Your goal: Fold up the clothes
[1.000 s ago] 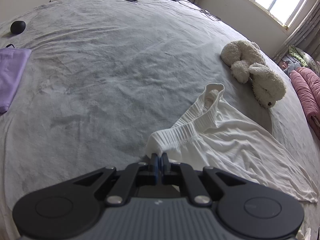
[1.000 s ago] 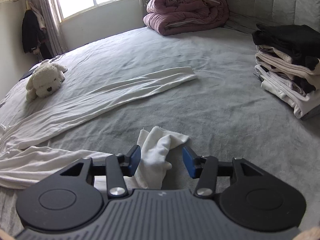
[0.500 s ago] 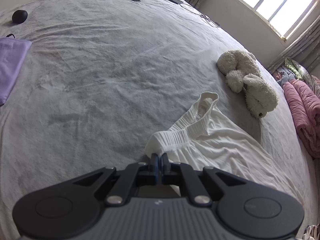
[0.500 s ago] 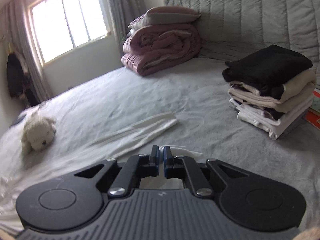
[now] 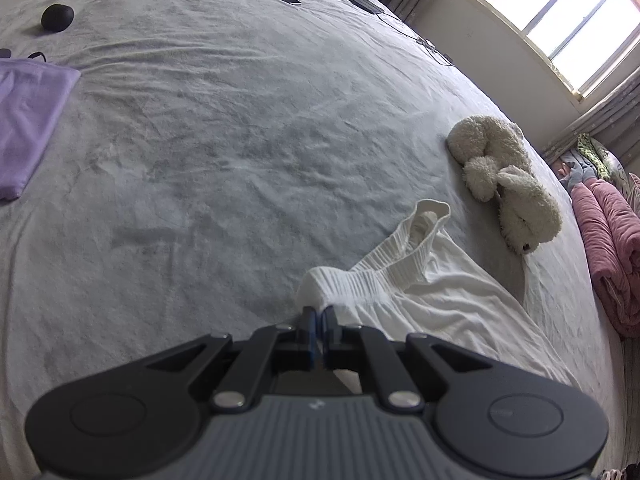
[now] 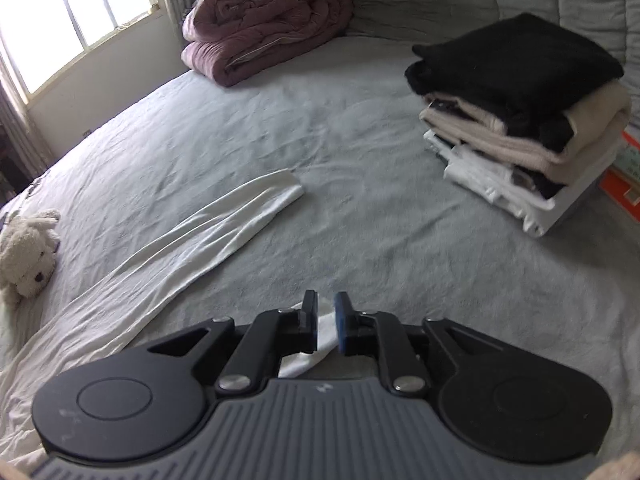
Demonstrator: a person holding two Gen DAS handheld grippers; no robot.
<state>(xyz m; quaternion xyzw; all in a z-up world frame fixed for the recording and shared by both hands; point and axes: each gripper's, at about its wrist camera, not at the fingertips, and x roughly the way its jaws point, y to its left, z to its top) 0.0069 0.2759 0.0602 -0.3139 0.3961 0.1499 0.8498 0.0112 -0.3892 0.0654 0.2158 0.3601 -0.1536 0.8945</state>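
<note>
White trousers (image 5: 440, 312) lie spread on the grey bed sheet (image 5: 200, 160). My left gripper (image 5: 318, 314) is shut on the near corner of their elastic waistband (image 5: 360, 280), low over the sheet. In the right wrist view, one trouser leg (image 6: 224, 232) lies flat and stretches away toward the middle of the bed. The end of the other leg (image 6: 326, 328) sits between the pads of my right gripper (image 6: 327, 308). Its jaws are opening slightly, with the white cloth filling the narrow gap and touching both pads.
A stack of folded clothes (image 6: 520, 120) stands at the right, with an orange box (image 6: 624, 184) behind it. A rolled pink quilt (image 6: 268, 20) lies by the headboard. A white plush dog (image 5: 508, 184) lies beyond the trousers. A purple cloth (image 5: 28, 120) and a black round object (image 5: 58, 18) are far left.
My right gripper closed from wide open onto the crumpled leg end, lifted it off the sheet and rolled. The left gripper kept its hold on the waistband and barely moved.
</note>
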